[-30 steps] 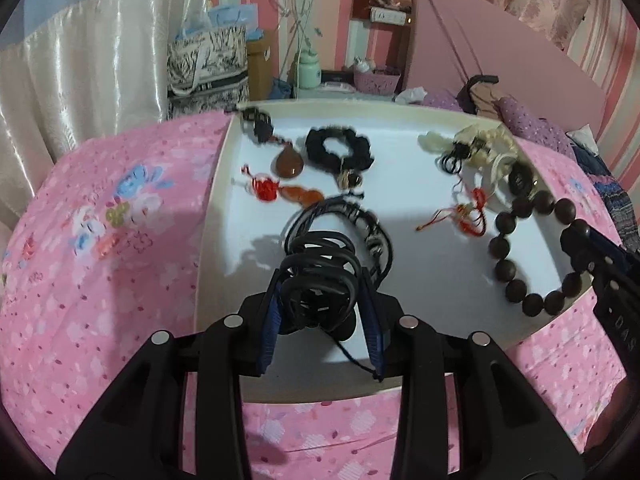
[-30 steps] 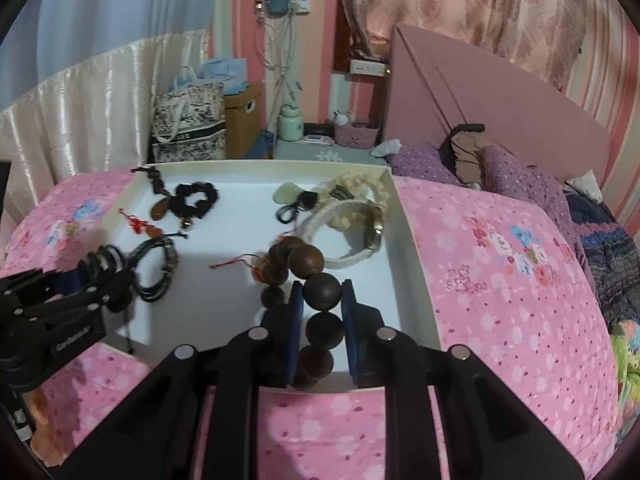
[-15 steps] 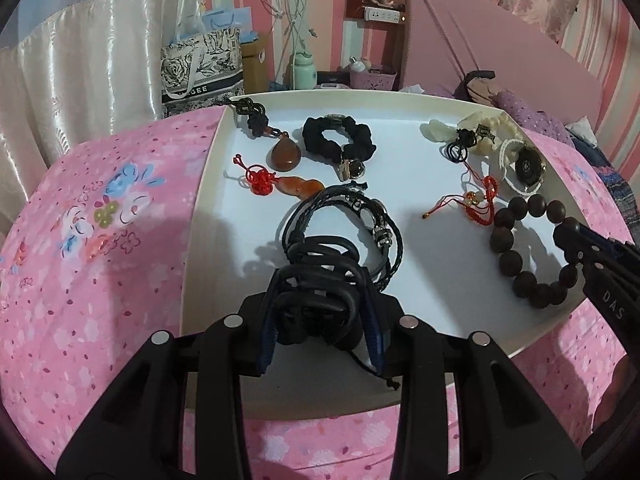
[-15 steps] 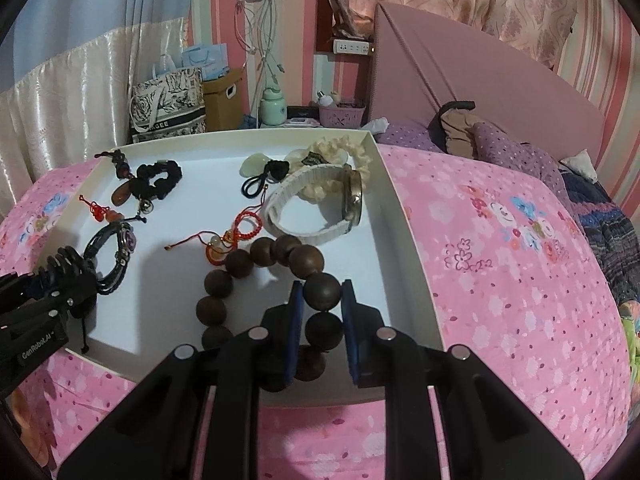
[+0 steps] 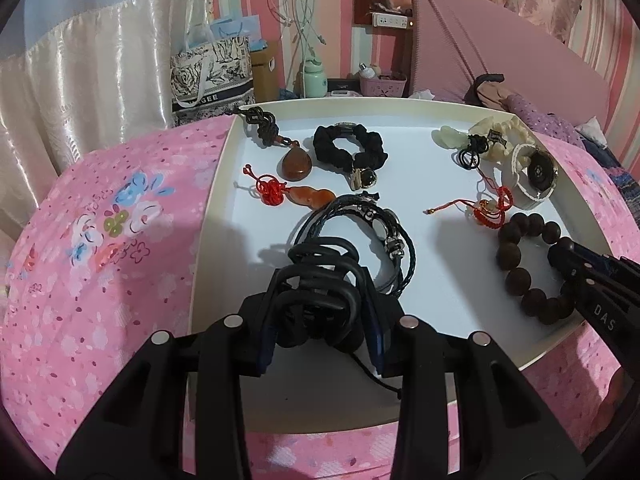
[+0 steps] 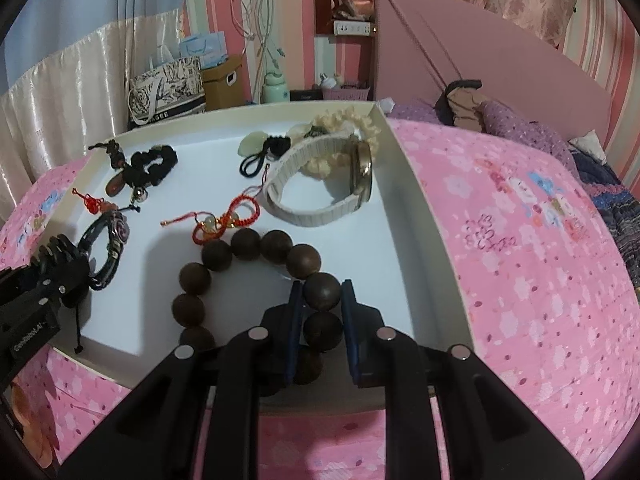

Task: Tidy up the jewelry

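Observation:
A white tray (image 5: pixel 216 184) on a pink bedspread holds several pieces of jewelry. My left gripper (image 5: pixel 322 312) is shut on a black hair claw clip (image 5: pixel 320 276), low over the tray's near left part, beside a braided leather bracelet (image 5: pixel 384 232). My right gripper (image 6: pixel 322 304) is shut on a dark wooden bead bracelet (image 6: pixel 248 248), whose loop lies on the tray floor at the near right; it also shows in the left wrist view (image 5: pixel 520 276). A white-strap watch (image 6: pixel 320 184) lies beyond the beads.
In the tray: a black scrunchie (image 5: pixel 348 148), a brown pendant (image 5: pixel 296 164), a red knot charm (image 5: pixel 280 194), a red cord bracelet (image 6: pixel 224 220) and cream pieces (image 5: pixel 484 136). The tray wall (image 6: pixel 420 208) rises at the right. Bags and a headboard stand behind the bed.
Both grippers have lowered toward the tray with their items. The bead bracelet's loop has come down and spread out on the tray floor.

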### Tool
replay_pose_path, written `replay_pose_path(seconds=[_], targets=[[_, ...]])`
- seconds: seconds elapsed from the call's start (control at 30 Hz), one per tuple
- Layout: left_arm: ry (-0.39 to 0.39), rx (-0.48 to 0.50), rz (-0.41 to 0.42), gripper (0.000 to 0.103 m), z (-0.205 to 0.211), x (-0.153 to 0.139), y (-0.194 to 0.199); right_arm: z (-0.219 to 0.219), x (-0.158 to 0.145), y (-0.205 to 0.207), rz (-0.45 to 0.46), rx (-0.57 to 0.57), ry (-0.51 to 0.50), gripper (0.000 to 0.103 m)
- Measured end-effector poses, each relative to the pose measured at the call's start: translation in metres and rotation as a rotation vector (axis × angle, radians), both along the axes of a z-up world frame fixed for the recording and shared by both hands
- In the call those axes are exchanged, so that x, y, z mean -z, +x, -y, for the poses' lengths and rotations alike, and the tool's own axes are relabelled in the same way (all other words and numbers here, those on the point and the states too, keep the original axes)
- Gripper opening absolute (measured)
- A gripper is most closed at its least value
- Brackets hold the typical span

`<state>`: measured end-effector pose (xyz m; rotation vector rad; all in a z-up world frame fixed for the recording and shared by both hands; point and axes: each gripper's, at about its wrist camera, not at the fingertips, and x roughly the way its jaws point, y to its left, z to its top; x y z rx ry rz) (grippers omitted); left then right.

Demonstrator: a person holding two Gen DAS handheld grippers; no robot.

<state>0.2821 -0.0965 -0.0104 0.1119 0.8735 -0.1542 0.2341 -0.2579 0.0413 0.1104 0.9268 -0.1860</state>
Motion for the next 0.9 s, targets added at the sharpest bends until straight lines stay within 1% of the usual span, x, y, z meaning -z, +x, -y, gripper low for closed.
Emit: replay_pose_path(seconds=[0.1, 0.17, 0.23, 0.27, 0.3, 0.33, 0.4, 0.43, 0.47, 0.5, 0.53, 0.57, 0.6, 0.63, 0.67, 0.77, 0.8, 0.9], targets=[[0.013, -0.003, 0.008, 0.036, 0.002, 0.000, -0.001, 0.001, 0.000, 0.002, 0.000, -0.005, 0.008, 0.019], [0.019, -0.006, 0.012, 0.040, 0.002, 0.000, -0.002, 0.001, 0.001, 0.002, 0.002, -0.011, 0.007, 0.019], [0.018, -0.003, 0.019, 0.055, 0.003, -0.002, -0.003, 0.001, 0.001, 0.002, 0.004, -0.011, 0.005, 0.020], [0.019, -0.001, 0.031, 0.058, 0.004, -0.005, -0.005, 0.001, 0.001, 0.002, 0.002, -0.012, 0.007, 0.020], [0.021, -0.002, 0.041, 0.065, 0.004, -0.006, -0.006, 0.001, 0.001, 0.002, 0.000, -0.015, 0.009, 0.020], [0.023, -0.005, 0.049, 0.069, 0.004, -0.009, -0.008, 0.002, 0.000, 0.000, -0.002, -0.014, 0.015, 0.023], [0.019, -0.009, 0.053, 0.072, 0.004, -0.016, -0.014, 0.003, -0.005, -0.005, 0.009, -0.010, 0.026, 0.039], [0.005, -0.006, 0.048, 0.073, 0.003, -0.021, -0.019, 0.004, -0.011, -0.010, 0.024, 0.001, 0.027, 0.055], [-0.008, 0.005, 0.048, 0.074, 0.003, -0.027, -0.025, 0.004, -0.018, -0.014, 0.041, 0.003, 0.031, 0.061], [-0.008, 0.012, 0.056, 0.082, 0.003, -0.033, -0.033, 0.004, -0.025, -0.019, 0.057, 0.000, 0.037, 0.062], [0.002, 0.011, 0.069, 0.092, 0.003, -0.038, -0.039, 0.005, -0.035, -0.025, 0.069, -0.001, 0.035, 0.065], [0.017, 0.009, 0.087, 0.095, 0.002, -0.043, -0.047, 0.005, -0.042, -0.031, 0.077, 0.004, 0.026, 0.072], [0.035, 0.005, 0.108, 0.099, 0.000, -0.050, -0.057, 0.005, -0.048, -0.036, 0.083, 0.006, 0.021, 0.077], [0.047, 0.002, 0.117, 0.100, -0.003, -0.056, -0.066, 0.005, -0.057, -0.046, 0.096, 0.008, 0.012, 0.085], [0.052, -0.003, 0.117, 0.100, -0.007, -0.061, -0.073, 0.005, -0.062, -0.053, 0.104, 0.009, 0.004, 0.090], [0.059, -0.010, 0.113, 0.100, -0.021, -0.075, -0.099, 0.000, -0.083, -0.084, 0.125, 0.005, -0.043, 0.093], [0.071, -0.023, 0.127, 0.100, -0.025, -0.081, -0.111, -0.002, -0.087, -0.093, 0.129, 0.007, -0.055, 0.093], [0.088, -0.050, 0.170, 0.100, -0.034, -0.095, -0.144, -0.013, -0.100, -0.126, 0.152, 0.007, -0.084, 0.100]])
